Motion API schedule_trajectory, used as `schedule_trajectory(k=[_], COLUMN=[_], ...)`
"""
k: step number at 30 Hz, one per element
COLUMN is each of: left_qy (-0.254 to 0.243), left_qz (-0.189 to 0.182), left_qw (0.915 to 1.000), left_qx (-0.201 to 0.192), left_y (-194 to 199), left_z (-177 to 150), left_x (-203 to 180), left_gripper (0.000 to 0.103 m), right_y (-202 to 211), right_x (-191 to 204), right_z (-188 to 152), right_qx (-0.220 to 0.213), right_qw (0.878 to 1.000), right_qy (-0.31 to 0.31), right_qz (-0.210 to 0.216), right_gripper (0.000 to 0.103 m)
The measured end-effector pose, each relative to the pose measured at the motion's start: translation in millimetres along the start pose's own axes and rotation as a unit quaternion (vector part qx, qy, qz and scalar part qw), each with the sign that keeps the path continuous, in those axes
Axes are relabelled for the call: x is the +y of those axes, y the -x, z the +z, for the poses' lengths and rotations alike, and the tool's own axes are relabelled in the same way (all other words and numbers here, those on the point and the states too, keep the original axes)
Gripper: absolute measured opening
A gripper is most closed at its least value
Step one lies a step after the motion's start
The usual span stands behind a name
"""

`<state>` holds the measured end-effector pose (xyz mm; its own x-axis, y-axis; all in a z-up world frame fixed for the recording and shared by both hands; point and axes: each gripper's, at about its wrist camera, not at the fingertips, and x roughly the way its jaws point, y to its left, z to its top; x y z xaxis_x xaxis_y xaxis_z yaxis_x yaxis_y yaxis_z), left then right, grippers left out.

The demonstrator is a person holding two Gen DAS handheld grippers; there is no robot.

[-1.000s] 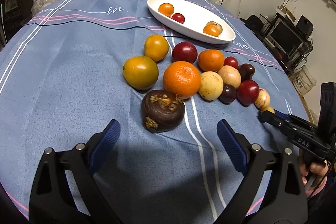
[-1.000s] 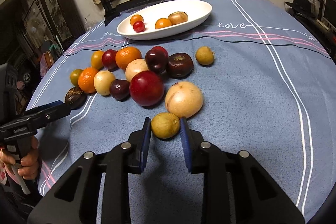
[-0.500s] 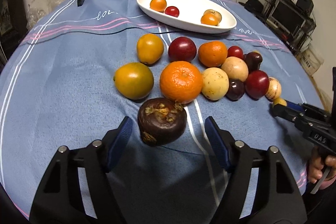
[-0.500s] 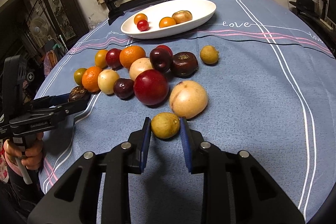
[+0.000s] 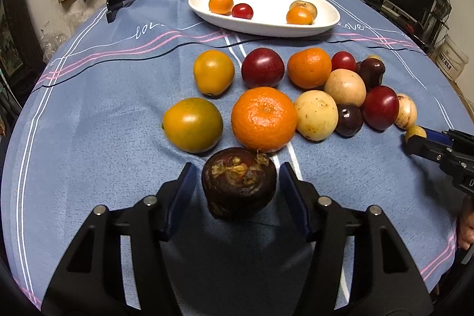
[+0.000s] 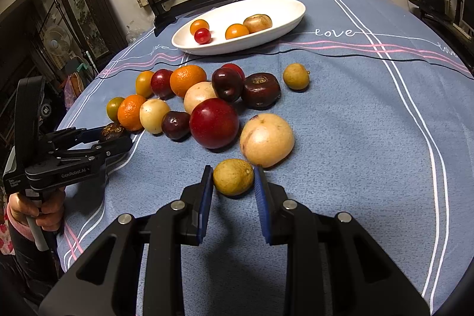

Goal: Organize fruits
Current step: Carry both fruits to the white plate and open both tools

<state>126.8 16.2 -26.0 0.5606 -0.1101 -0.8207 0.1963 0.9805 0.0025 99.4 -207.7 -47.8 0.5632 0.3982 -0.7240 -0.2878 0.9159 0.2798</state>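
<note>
The left hand-held gripper (image 5: 237,185) points down at the table (image 5: 89,114), and a dark brown, wrinkled fruit with dried sepals (image 5: 239,185) sits on the blue cloth between its blue pads (image 5: 180,191). Its jaws have just been closing around this fruit, yet a thin strip of cloth shows on either side, so the pads flank it without pressing on it. Just beyond the tips of this gripper lies a large orange mandarin (image 5: 263,119), touching the dark fruit's far edge; ahead and to the left of the tips rests a green-yellow citrus (image 5: 192,125). Farther ahead, past the cluster of red, orange and tan fruits, stands a white oval dish (image 5: 266,25) with four small fruits in it. To the right of this gripper, well apart from it, the other tool reaches in from the frame's edge. That right hand-held gripper (image 6: 233,182) has its jaws drawn close together and pinches a small yellow-green fruit (image 6: 233,176), both pads against its sides; the fruit lies low at the cloth. Just beyond its right tip sits a pale tan round fruit (image 6: 266,139), very near the pinched one, and ahead to the left of the tips is a deep red plum (image 6: 214,123). A hand (image 6: 44,212) at the far left grips the handle of the left tool.
</note>
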Motion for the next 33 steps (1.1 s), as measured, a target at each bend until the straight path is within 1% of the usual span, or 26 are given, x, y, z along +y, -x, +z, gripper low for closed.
schedule_trajectory(k=[1,3,5,13,15,19,23,25,27,29,32,33], left_qy=[-0.002,-0.009,-0.018,-0.005,-0.004,-0.005,-0.002,-0.003,-0.006,-0.01,-0.014,-0.012], left_qz=[0.002,0.006,0.012,0.003,-0.002,-0.028,-0.051,-0.069,-0.078,-0.082,-0.095,-0.097], left_qw=[1.0,0.9999,0.9998,0.9999,0.9997,0.9992,0.998,0.9968,0.9959,0.9953,0.9934,0.9929], left_qx=[-0.001,-0.002,-0.005,-0.016,-0.022,-0.029,-0.038,-0.041,-0.045,-0.051,-0.063,-0.068], left_y=[0,2,3,11,16,26,38,45,49,52,53,50], left_z=[0,-1,-2,-7,-9,-11,-5,5,17,33,70,88], left_x=[0,-2,-4,2,3,5,9,12,12,10,9,10], left_gripper=[0.057,0.05,0.047,0.046,0.046,0.046,0.046,0.046,0.046,0.046,0.046,0.046], right_y=[0,0,0,1,1,4,7,9,15,22,26,22], right_x=[0,0,0,0,0,1,7,13,19,26,33,33], right_z=[0,0,0,-1,-1,-1,0,6,19,36,71,85], right_qx=[0.0,0.0,0.0,-0.001,-0.002,-0.007,-0.013,-0.007,-0.018,-0.039,-0.075,-0.084], right_qw=[1.0,1.0,1.0,1.0,1.0,1.0,1.0,0.999,0.998,0.997,0.994,0.993], right_qy=[0.0,0.0,0.0,0.0,0.0,0.003,0.023,0.028,0.037,0.049,0.063,0.063], right_qz=[0.0,0.001,0.001,0.004,0.004,0.003,0.014,0.039,0.053,0.055,0.05,0.047], right_gripper=[0.028,0.028,0.028,0.028,0.028,0.028,0.028,0.028,0.028,0.028,0.028,0.028])
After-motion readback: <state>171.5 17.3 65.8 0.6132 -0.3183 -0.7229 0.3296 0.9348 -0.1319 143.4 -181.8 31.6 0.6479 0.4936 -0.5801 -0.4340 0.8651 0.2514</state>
